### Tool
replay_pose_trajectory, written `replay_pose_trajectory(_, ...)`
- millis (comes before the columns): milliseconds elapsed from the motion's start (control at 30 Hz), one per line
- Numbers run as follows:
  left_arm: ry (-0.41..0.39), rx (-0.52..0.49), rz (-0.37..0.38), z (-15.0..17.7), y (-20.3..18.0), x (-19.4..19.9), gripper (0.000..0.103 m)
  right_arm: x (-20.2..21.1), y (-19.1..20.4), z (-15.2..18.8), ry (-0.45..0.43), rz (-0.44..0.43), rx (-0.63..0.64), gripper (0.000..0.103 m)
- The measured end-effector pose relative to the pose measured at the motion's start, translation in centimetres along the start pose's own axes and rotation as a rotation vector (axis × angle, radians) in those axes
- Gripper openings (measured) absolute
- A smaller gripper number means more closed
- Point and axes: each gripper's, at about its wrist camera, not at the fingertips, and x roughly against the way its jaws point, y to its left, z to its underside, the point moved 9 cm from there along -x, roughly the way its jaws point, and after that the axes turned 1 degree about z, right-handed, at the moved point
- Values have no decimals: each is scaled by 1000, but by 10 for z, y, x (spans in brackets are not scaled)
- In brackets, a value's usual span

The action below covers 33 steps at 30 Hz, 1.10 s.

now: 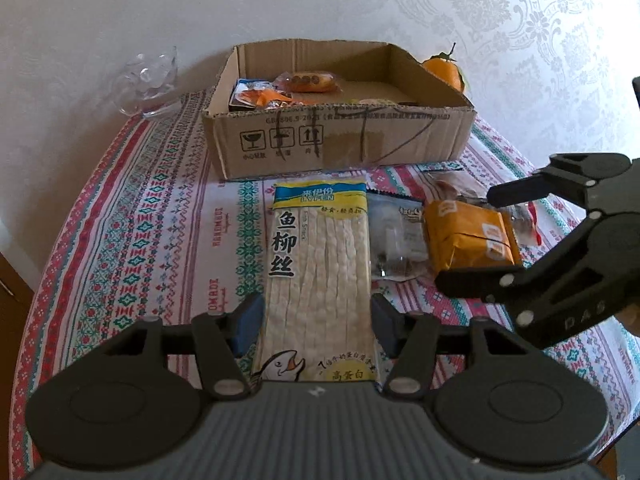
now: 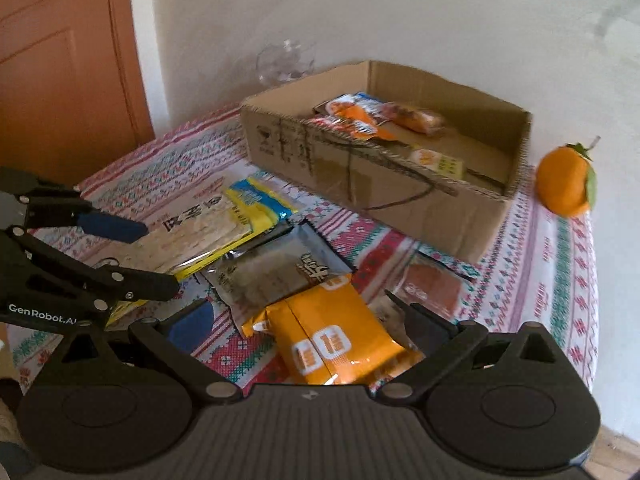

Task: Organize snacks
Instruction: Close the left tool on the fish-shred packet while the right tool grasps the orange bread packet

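Left gripper [image 1: 316,322]: black two-finger tool with blue pads; its fingers stand wide apart on both sides of the long pack, not yet pressing it as far as I can see.
Fish pack: long flat white packet of fish strips with blue and yellow top [image 1: 320,272], lying on the table just in front of the box, between the left fingers.
Grey pack: dark grey foil packet [image 2: 276,276], beside the fish pack, partly under the orange one.
Orange pack: orange plastic snack packet [image 2: 340,340], between the fingers of the right gripper [image 2: 316,330]; the fingers are open around it and I cannot tell if they touch it.
Brown pack: flat reddish-brown packet [image 2: 436,288], to the right, still on the red and green patterned tablecloth [image 1: 132,240].
Box: shallow open cardboard box [image 1: 340,140] at the back, with a few snacks [image 1: 280,90] already inside.
Others: clear glass bowl [image 1: 150,80] left of the box; orange fruit with leaf [image 2: 566,180] right of it.
Progress: I judge it partly done; at least four packs wait outside.
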Motion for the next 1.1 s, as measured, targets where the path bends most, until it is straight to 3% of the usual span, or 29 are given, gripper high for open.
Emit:
replay_pose_trajectory(200, 12, 12, 12, -1, 2, -7, 63, 12, 12, 14, 57, -85, -17, 103)
replay_pose_trajectory(600, 31, 23, 12, -11, 9, -23, 70, 2, 8, 12, 44, -27, 18, 102)
replay_pose_trajectory(967, 46, 23, 10, -14, 10, -31, 70, 1, 4, 14, 45, -13, 31, 77)
replay_pose_trajectory(1100, 42, 45, 36, -14, 10, -30, 61, 3, 2, 14, 44, 9, 22, 59)
